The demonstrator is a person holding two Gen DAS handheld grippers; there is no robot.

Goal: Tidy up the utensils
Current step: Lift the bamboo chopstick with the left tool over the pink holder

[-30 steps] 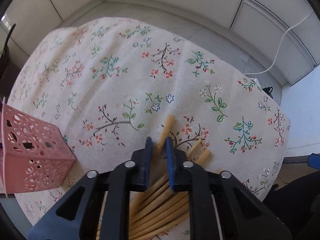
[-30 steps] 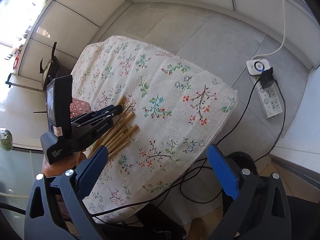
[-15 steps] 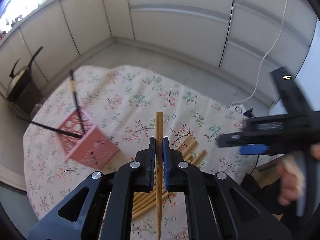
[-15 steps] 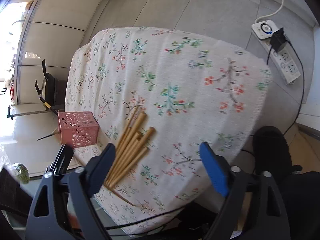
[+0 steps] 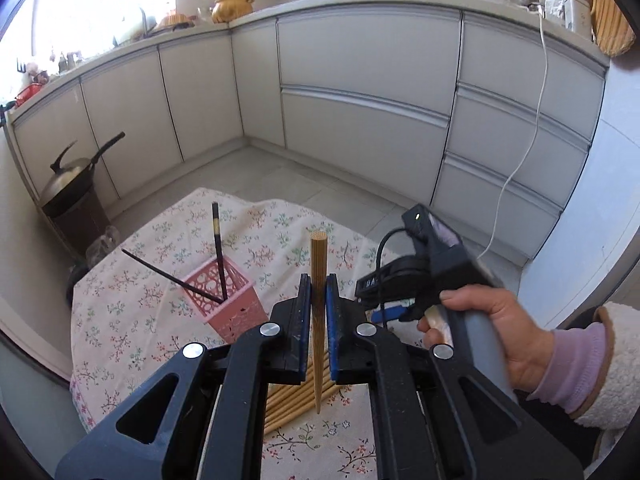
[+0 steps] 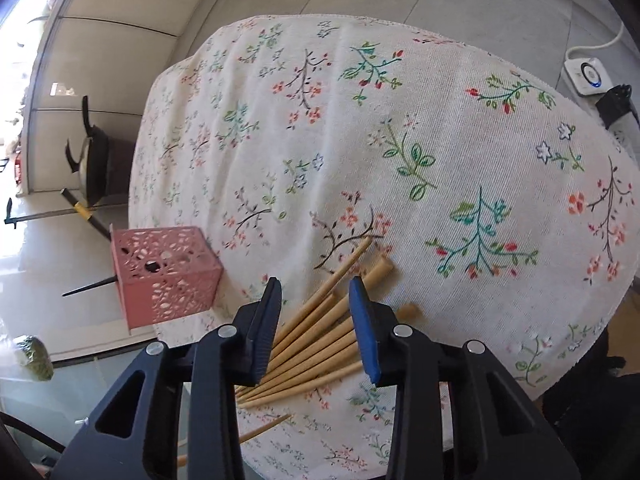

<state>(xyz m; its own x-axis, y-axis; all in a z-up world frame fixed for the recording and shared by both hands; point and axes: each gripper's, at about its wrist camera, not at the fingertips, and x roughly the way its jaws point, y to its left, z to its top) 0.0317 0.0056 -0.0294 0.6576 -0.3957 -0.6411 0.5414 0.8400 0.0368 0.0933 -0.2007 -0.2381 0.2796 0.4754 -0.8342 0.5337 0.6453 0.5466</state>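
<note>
Left tongs: pads pinched tight on one bamboo chopstick — lifted clear of the table, blunt end up, thin tip hanging down below the jaws

Right tongs: jaws closing, lowered over the chopstick pile; several sticks show in the gap between the pads, though I cannot tell that the pads press on any of them

Holder: pink perforated box, upright on the flowered cloth, to the left of the left tongs and a little beyond them, near but apart

Key relation: the held stick's long axis is close to vertical, so it looks already lined up for a drop into the holder's open top; my reading is that the move left is a short carry leftward, then down. The left hand is the nearer one to the holder

Pile, lie: sticks fan out from thin tips near the table edge to thick ends toward the cloth's middle — long axes run roughly along the right tongs' line of reach, so I judge the jaws would close across them

Count, holder: two dark chopsticks, one near upright, one leaning far left

Count, held: one

Count, pile: about seven or eight, overlapping; one more thin tip lies apart at the table edge

Count, holders: one
</note>
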